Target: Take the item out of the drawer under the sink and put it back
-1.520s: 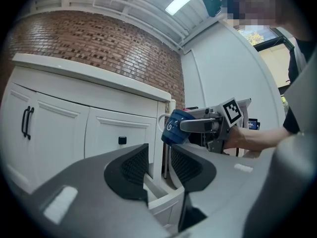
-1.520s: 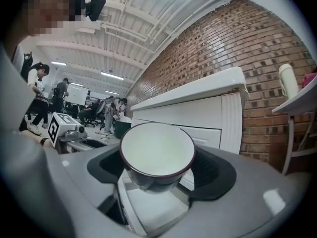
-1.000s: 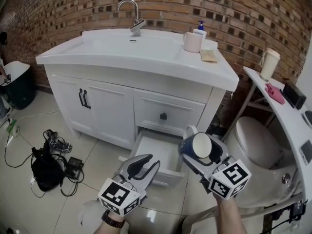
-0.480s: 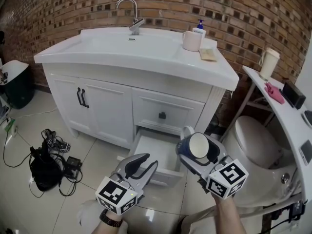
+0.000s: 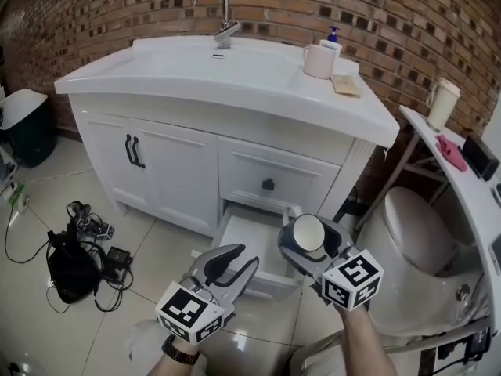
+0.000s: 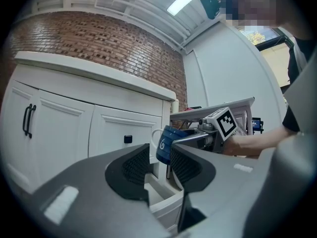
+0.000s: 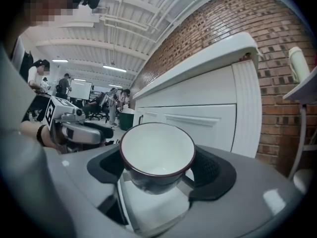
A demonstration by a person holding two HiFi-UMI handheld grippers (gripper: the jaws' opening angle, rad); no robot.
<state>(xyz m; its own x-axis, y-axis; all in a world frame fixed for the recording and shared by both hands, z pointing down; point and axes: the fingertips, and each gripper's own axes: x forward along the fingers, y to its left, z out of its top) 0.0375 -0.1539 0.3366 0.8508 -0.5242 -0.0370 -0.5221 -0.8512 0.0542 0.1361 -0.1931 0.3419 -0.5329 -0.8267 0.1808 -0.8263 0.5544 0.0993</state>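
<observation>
Head view puts my right gripper (image 5: 306, 245) at the lower centre-right of the frame, clenched on the blue mug (image 5: 307, 232), which is white inside and hangs in the air over the right side of the open drawer (image 5: 252, 241) at the foot of the white sink cabinet (image 5: 180, 171). My left gripper (image 5: 228, 265) sits at the lower centre, left of the mug, jaws released and empty.

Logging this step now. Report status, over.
Left gripper open, empty. Right gripper shut on blue mug, held over the open drawer. Nothing seen blocking the drawer.
</observation>
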